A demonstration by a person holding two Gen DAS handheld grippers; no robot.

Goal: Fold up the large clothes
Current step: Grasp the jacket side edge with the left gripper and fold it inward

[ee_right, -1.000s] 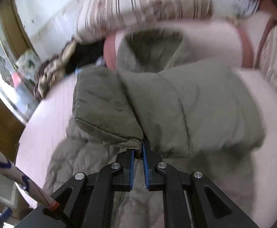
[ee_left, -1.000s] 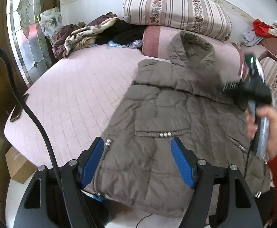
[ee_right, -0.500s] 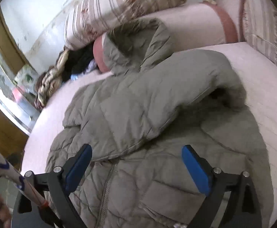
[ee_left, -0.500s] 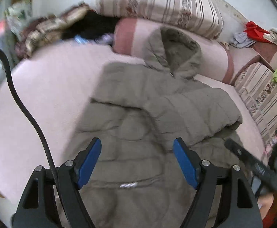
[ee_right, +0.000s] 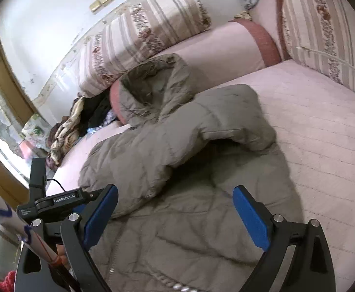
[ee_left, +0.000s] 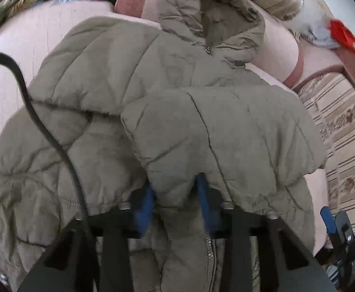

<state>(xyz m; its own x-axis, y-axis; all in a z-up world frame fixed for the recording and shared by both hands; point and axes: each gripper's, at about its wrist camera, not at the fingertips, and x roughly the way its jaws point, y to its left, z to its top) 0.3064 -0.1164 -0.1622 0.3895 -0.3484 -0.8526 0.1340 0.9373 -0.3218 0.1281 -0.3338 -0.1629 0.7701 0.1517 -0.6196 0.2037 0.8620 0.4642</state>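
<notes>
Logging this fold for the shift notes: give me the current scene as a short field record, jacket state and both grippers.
garment: olive puffer jacket, front up on the pink bed
hood: lying toward the bolster pillow
sleeves: both folded across the chest
left gripper: fingers closing around the cuff of the folded sleeve; full clamp cannot be told
right gripper: open, over the lower jacket, holding nothing
zipper: closed where visible

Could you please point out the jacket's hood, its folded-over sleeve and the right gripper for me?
hood point(ee_right: 153, 90): right wrist view, on the hood's outer fabric.
folded-over sleeve point(ee_right: 201, 131): right wrist view, mid-sleeve across the jacket's body.
right gripper point(ee_right: 175, 216): right wrist view, between its blue fingertips.
</notes>
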